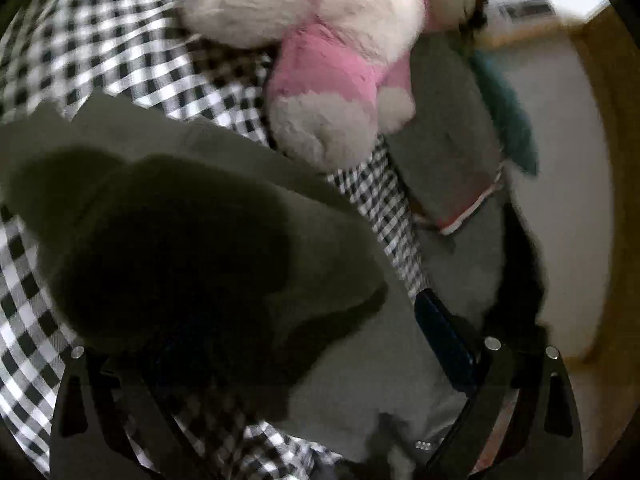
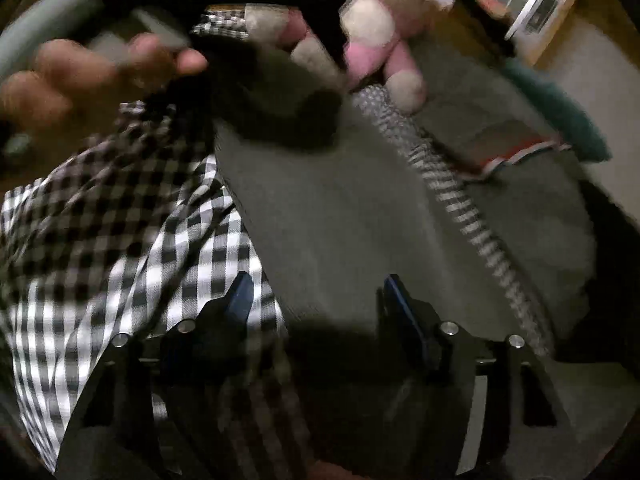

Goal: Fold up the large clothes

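A large grey-olive garment [image 1: 340, 360] lies spread over a black-and-white checked cover [image 1: 120, 52]. In the left wrist view a raised, shadowed fold of it hangs over my left gripper [image 1: 288, 304] and hides the left finger. Only the blue right pad [image 1: 444, 340] shows, far off to the right, so the jaws stand wide. In the right wrist view my right gripper [image 2: 318, 292] hovers low over the garment [image 2: 340, 220], at its edge beside the checked cover [image 2: 100, 260]. It is open, both blue pads are visible and nothing is pressed between them.
A pink-and-white plush toy [image 1: 320, 60] [image 2: 372, 40] lies beyond the garment. Beside it sit a grey item with red-and-white trim [image 1: 448, 140] and something teal [image 1: 516, 120]. A person's hand [image 2: 80, 72] is at the upper left. Pale floor [image 1: 560, 200] lies to the right.
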Demonstrator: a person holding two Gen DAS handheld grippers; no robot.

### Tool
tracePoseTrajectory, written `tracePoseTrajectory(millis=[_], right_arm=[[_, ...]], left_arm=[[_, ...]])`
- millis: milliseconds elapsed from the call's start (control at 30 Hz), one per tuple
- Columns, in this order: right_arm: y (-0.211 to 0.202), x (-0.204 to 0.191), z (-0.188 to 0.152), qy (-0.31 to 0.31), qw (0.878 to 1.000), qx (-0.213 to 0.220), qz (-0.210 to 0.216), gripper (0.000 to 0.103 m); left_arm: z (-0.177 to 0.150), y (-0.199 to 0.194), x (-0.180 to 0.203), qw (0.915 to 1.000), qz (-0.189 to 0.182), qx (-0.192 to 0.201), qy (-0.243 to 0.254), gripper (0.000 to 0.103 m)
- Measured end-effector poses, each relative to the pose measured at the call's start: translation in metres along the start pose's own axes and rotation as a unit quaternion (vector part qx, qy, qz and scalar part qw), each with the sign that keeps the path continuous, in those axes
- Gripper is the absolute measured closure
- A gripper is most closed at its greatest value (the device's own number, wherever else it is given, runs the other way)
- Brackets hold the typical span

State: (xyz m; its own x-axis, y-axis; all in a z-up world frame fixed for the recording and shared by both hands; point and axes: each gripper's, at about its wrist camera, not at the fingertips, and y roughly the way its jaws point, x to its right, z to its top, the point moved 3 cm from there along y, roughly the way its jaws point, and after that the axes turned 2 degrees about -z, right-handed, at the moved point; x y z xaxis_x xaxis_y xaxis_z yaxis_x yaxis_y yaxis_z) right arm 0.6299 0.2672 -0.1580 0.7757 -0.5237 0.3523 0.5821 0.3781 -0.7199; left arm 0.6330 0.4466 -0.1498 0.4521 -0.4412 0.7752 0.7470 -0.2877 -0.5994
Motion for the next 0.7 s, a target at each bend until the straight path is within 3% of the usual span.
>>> tracePoseTrajectory(millis=[100, 167, 200, 267, 300, 367, 500, 633, 700], right_arm=[[0.010, 0.002, 0.011, 0.018, 1.000, -0.001, 0.005, 0.036], [0.012, 0.003, 0.014, 0.027, 0.999, -0.010, 0.016, 0.037], [0.013, 0.004, 0.015, 0.031, 0.999, -0.015, 0.023, 0.044], [0.017, 0.011, 0.019, 0.057, 0.998, -0.018, 0.031, 0.071], [0.017, 0.017, 0.019, 0.070, 0.997, -0.017, 0.023, 0.092], [0.012, 0.027, 0.021, 0.099, 0.995, -0.004, 0.017, 0.093], [-0.006, 0.060, 0.023, 0.179, 0.982, 0.040, 0.049, 0.094], [-0.032, 0.077, 0.025, 0.209, 0.972, 0.070, 0.079, 0.094], [-0.046, 0.081, 0.023, 0.219, 0.968, 0.082, 0.093, 0.094]], left_arm=[[-0.009, -0.023, -0.009, 0.9989, -0.015, 0.029, -0.032, 0.006], [-0.019, -0.029, -0.013, 0.9991, -0.012, 0.025, -0.031, 0.006], [-0.023, -0.030, -0.014, 0.9993, -0.010, 0.024, -0.027, 0.006], [-0.028, -0.034, -0.013, 0.9991, 0.007, 0.034, -0.026, 0.006], [-0.029, -0.037, -0.016, 0.9985, 0.010, 0.043, -0.031, 0.006], [-0.032, -0.040, -0.017, 0.9971, -0.001, 0.064, -0.040, 0.006], [-0.056, -0.059, -0.027, 0.9914, -0.048, 0.094, -0.077, 0.006], [-0.091, -0.058, -0.032, 0.9706, -0.153, 0.064, -0.175, 0.006], [-0.097, -0.038, -0.027, 0.9613, -0.178, 0.024, -0.209, 0.006]])
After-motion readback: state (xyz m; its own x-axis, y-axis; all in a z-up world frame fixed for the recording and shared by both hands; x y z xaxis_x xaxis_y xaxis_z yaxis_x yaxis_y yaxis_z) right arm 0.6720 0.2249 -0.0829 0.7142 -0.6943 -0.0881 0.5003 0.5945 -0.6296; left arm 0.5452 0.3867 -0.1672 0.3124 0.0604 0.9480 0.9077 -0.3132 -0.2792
